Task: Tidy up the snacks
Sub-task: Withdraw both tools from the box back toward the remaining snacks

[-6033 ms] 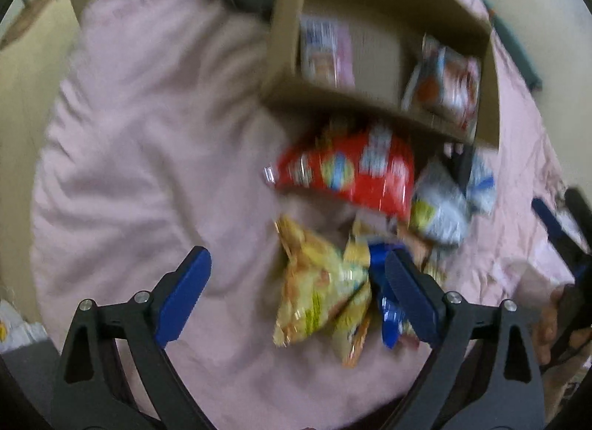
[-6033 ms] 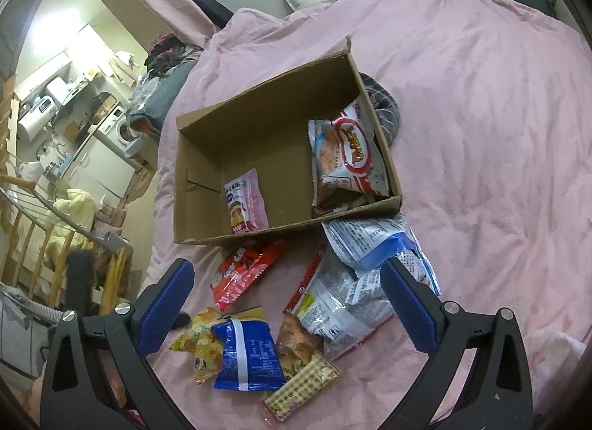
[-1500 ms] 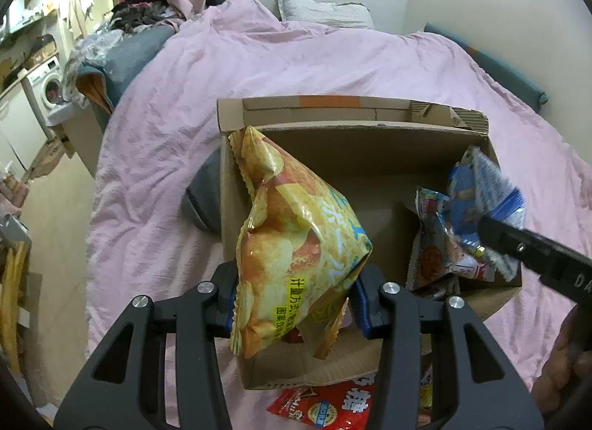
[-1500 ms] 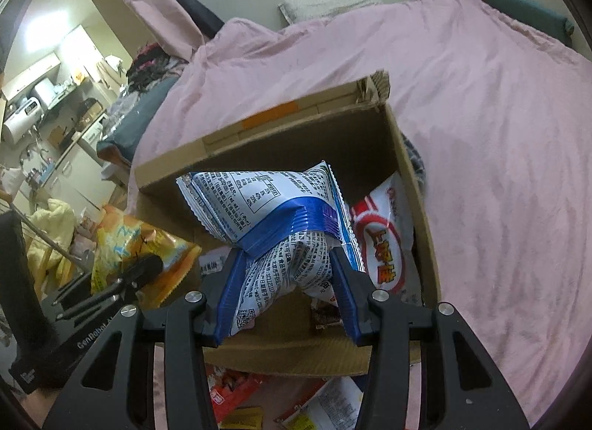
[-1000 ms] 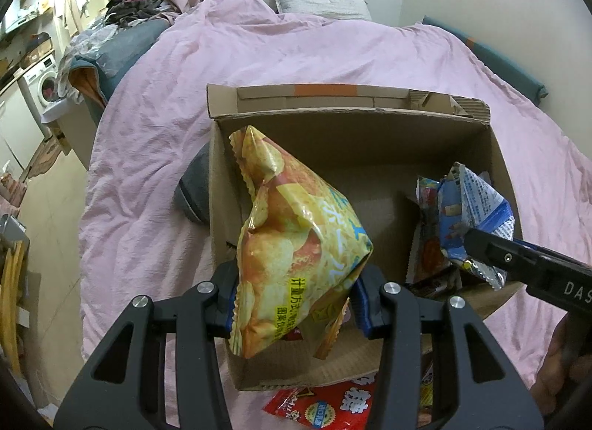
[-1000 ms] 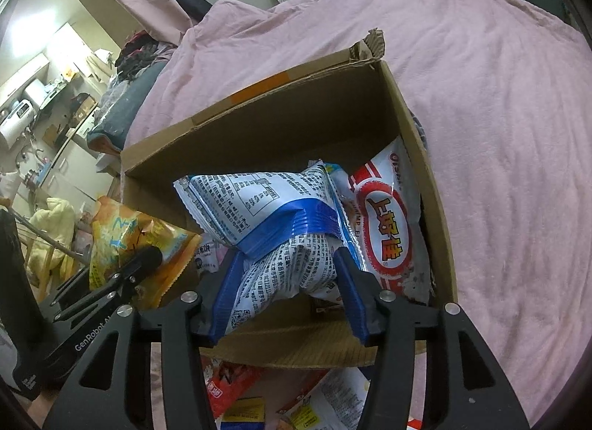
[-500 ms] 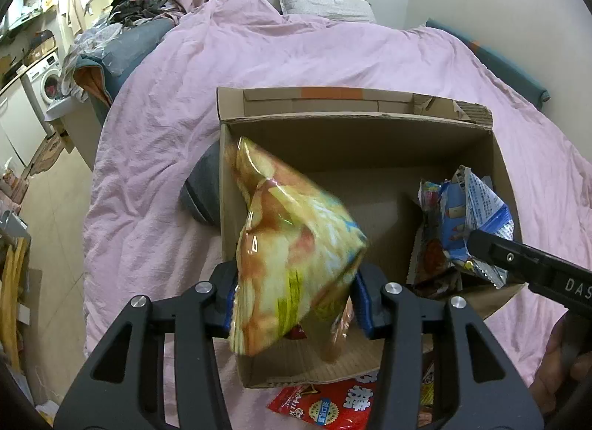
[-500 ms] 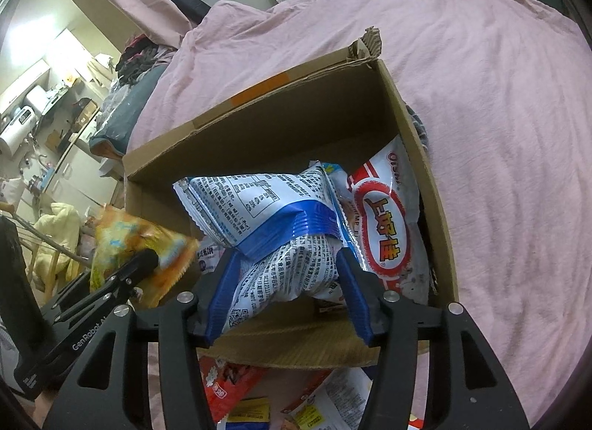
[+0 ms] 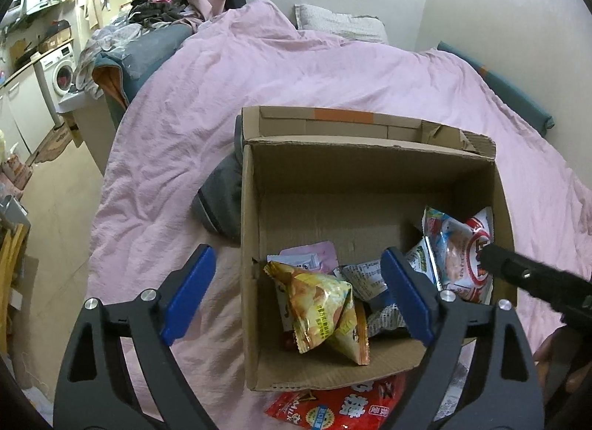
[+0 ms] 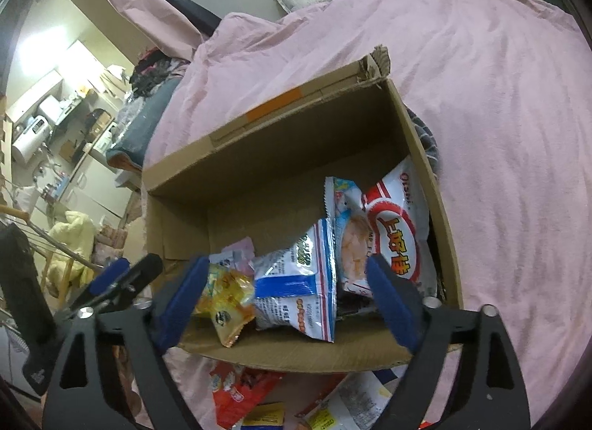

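The left gripper and the right gripper are black frames with blue pads and silver screws.

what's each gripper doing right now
left gripper: jaws opening, yellow crinkly chip bag dropped free.
right gripper: jaws opening, blue-and-white foil snack bag released.

pink-covered bed, pale walls, washing machine, beige floor

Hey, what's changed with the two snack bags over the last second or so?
Both were let go. The left gripper is opening, and its yellow chip bag dropped into the cardboard box. The right gripper is opening too, and its blue-and-white bag fell beside it. The box and the red packet outside stayed put.
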A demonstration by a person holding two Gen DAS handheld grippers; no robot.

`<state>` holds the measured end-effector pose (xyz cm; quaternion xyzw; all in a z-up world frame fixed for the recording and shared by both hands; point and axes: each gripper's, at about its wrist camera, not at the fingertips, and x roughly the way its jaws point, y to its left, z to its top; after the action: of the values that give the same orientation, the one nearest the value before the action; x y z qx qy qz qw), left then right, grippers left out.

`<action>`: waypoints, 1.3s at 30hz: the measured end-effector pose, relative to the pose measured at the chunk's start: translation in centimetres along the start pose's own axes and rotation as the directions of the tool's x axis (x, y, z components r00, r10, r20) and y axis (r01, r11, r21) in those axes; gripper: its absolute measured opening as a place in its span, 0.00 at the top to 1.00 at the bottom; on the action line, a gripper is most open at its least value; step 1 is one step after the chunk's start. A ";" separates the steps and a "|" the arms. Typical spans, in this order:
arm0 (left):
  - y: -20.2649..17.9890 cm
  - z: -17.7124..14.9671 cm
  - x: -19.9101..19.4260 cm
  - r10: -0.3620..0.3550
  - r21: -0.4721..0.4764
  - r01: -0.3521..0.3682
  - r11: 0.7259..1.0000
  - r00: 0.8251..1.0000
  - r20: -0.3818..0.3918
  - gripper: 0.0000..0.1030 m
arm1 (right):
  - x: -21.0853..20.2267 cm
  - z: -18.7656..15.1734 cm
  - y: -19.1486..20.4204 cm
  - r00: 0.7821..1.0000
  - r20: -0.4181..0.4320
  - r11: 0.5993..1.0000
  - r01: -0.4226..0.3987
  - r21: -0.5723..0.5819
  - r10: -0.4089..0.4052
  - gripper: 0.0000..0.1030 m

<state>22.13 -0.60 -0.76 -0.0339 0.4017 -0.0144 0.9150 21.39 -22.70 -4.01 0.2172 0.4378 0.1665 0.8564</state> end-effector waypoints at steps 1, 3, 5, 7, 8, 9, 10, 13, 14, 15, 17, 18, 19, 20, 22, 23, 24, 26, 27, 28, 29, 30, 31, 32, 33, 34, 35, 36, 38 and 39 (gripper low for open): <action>0.0 -0.1 0.0 0.002 0.003 -0.002 1.000 1.000 -0.002 0.14 | -0.1 0.0 0.0 1.000 0.002 1.000 -0.001 -0.002 0.001 0.10; 0.0 -0.1 0.1 0.004 0.006 -0.004 1.000 1.000 -0.004 0.14 | 0.0 0.0 0.1 1.000 -0.001 1.000 0.001 -0.002 -0.001 0.10; 0.0 -0.1 0.1 0.006 0.006 -0.006 1.000 1.000 -0.004 0.14 | 0.0 0.1 0.0 1.000 -0.005 1.000 0.006 0.005 -0.006 0.10; 0.1 -0.1 0.1 0.006 0.005 -0.006 1.000 1.000 -0.003 0.14 | -0.1 0.3 -0.1 1.000 -0.006 1.000 0.004 0.018 -0.003 0.10; 0.1 -0.1 0.0 0.005 0.003 -0.005 1.000 1.000 -0.001 0.14 | -0.2 0.4 -0.1 1.000 -0.003 1.000 0.003 0.021 -0.003 0.10; 0.2 -0.1 -0.2 0.005 0.002 -0.005 1.000 1.000 0.003 0.14 | -0.3 0.5 0.0 1.000 0.002 1.000 0.003 0.021 -0.003 0.10; 0.2 -0.1 -0.4 0.006 0.001 -0.006 1.000 1.000 0.006 0.14 | -0.5 0.6 0.1 1.000 0.008 1.000 0.002 0.019 -0.002 0.10; 0.5 -0.1 -1.0 0.001 -0.006 -0.001 1.000 1.000 0.020 0.14 | -1.4 0.8 0.3 0.999 0.032 1.000 -0.006 0.019 0.006 0.10; 0.7 -0.1 -1.3 -0.001 -0.008 0.001 1.000 1.000 0.025 0.14 | -1.8 0.8 0.4 0.999 0.039 1.000 -0.008 0.018 0.008 0.10; 0.8 -0.1 -1.7 0.001 -0.009 0.000 1.000 0.999 0.033 0.14 | -2.1 0.7 0.4 0.999 0.045 1.000 -0.007 0.015 0.006 0.10; 0.9 -0.3 -2.6 0.025 -0.008 -0.024 1.000 0.998 0.059 0.14 | -2.8 0.5 0.5 0.999 0.052 1.000 0.002 0.008 -0.002 0.10; 0.9 -0.4 -3.2 0.035 -0.003 -0.035 0.999 0.997 0.075 0.14 | -3.2 0.2 0.5 0.999 0.051 1.000 0.007 0.003 -0.007 0.10; 1.0 -0.4 -3.5 0.037 0.001 -0.037 0.999 0.996 0.080 0.14 | -3.4 0.0 0.5 0.999 0.050 1.000 0.015 -0.001 -0.015 0.10; 1.0 -0.4 -3.9 0.037 0.004 -0.038 0.999 0.996 0.085 0.14 | -3.7 -0.3 0.5 0.999 0.048 1.000 0.022 -0.001 -0.022 0.10; 1.2 -0.6 -4.8 0.034 -0.001 -0.034 0.999 0.995 0.097 0.14 | -4.4 -0.7 0.4 0.999 0.048 1.000 0.022 0.007 -0.023 0.10; 1.5 -0.7 -5.2 0.030 -0.010 -0.029 1.000 0.994 0.103 0.14 | -4.9 -0.9 0.4 0.998 0.050 1.000 0.025 0.008 -0.025 0.10; 1.7 -0.9 -5.6 0.026 -0.018 -0.024 1.000 0.994 0.103 0.14 | -5.2 -1.0 0.5 0.998 0.051 1.000 0.025 0.005 -0.025 0.10; 2.1 -1.2 -6.1 0.021 -0.031 -0.018 0.999 0.995 0.094 0.14 | -5.7 -1.3 0.7 0.998 0.054 1.000 0.028 -0.004 -0.028 0.10; 2.2 -1.4 -6.3 0.020 -0.033 -0.017 0.999 0.996 0.090 0.14 | -5.9 -1.5 0.8 0.998 0.057 0.999 0.032 -0.008 -0.031 0.10; 2.3 -1.6 -6.5 0.021 -0.032 -0.019 0.999 0.996 0.086 0.14 | -6.1 -1.6 0.9 0.998 0.061 0.999 0.035 -0.013 -0.034 0.10; 2.4 -1.8 -6.7 0.026 -0.030 -0.024 0.999 0.996 0.084 0.14 | -6.2 -1.8 1.0 0.997 0.062 0.999 0.038 -0.017 -0.037 0.10; 2.5 -2.0 -7.0 0.031 -0.029 -0.029 0.999 0.996 0.083 0.14 | -6.4 -2.1 1.0 0.997 0.062 0.999 0.041 -0.018 -0.040 0.10; 2.5 -2.2 -7.2 0.032 -0.029 -0.030 0.999 0.996 0.080 0.14 | -6.6 -2.3 1.0 0.997 0.061 0.999 0.041 -0.016 -0.040 0.10; 2.7 -2.4 -7.4 0.025 -0.032 -0.022 0.999 0.997 0.075 0.14 | -6.7 -2.5 1.0 0.998 0.058 0.999 0.039 -0.013 -0.038 0.10; 2.7 -2.6 -7.6 0.022 -0.032 -0.020 0.999 0.997 0.072 0.14 | -6.8 -2.9 1.0 0.998 0.053 0.999 0.038 -0.011 -0.037 0.10; 2.8 -2.9 -7.8 0.024 -0.030 -0.022 0.999 0.997 0.069 0.14 | -6.8 -3.1 1.0 0.998 0.050 0.999 0.038 -0.011 -0.038 0.10; 2.9 -3.2 -8.1 0.025 -0.028 -0.024 0.999 0.997 0.067 0.14 | -7.0 -3.4 1.0 0.998 0.048 0.999 0.039 -0.012 -0.038 0.10; 3.0 -3.5 -8.3 0.025 -0.026 -0.024 0.999 0.997 0.066 0.14 | -7.2 -3.7 1.1 0.998 0.045 0.999 0.039 -0.014 -0.039 0.10; 3.0 -3.9 -8.7 0.028 -0.027 -0.026 0.999 0.998 0.062 0.14 | -7.5 -4.2 1.1 0.998 0.042 0.999 0.041 -0.018 -0.041 0.10; 3.1 -4.1 -8.9 0.027 -0.028 -0.026 0.999 0.998 0.058 0.14 | -7.6 -4.4 1.1 0.998 0.039 0.999 0.043 -0.019 -0.042 0.10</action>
<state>13.06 2.80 2.76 -0.0415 0.3754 0.0041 0.9259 13.36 -24.40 -0.59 0.2025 0.4241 0.1485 0.8701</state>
